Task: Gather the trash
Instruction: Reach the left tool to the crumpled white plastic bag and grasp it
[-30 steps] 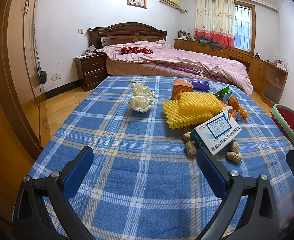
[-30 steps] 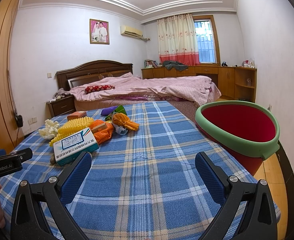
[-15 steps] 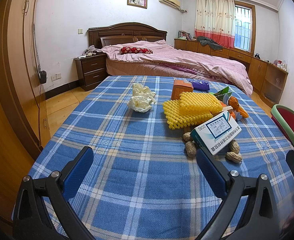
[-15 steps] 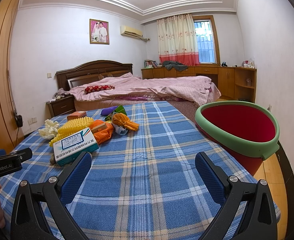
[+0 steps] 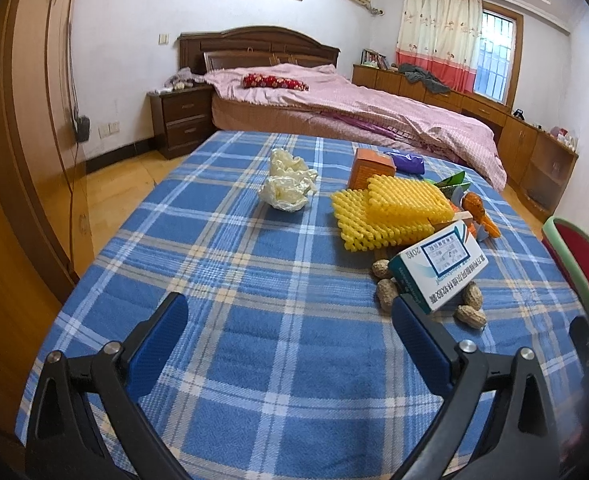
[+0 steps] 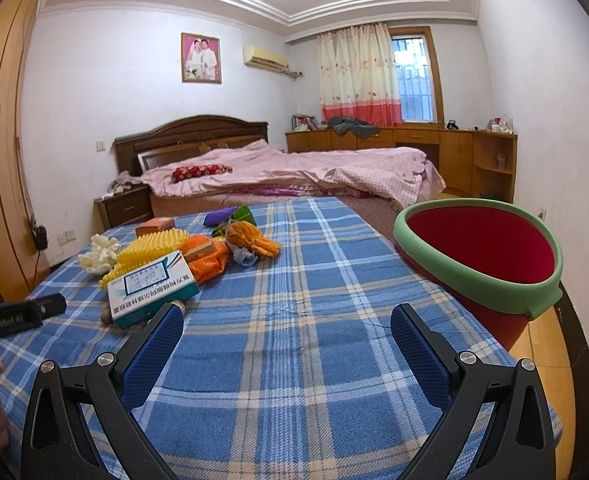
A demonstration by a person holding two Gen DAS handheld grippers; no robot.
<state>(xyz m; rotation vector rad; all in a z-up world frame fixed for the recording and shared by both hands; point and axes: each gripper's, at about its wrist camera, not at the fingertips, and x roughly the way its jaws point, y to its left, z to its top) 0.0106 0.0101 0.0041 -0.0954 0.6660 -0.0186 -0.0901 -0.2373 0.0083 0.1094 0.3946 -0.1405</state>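
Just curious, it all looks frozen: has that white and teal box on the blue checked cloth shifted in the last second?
No. The white and teal box still rests on the peanuts, just in front of the yellow foam netting, as before.

Counted on the blue plaid tablecloth (image 5: 254,280): one crumpled cream plastic bag (image 5: 286,186), two yellow foam net sleeves (image 5: 390,208), one orange cardboard box (image 5: 371,168), one white-and-teal medicine carton (image 5: 438,264), one purple wrapper (image 5: 408,161), four peanuts in shell (image 5: 386,294) visible. One red bucket with green rim (image 6: 482,256) is counted beside it.
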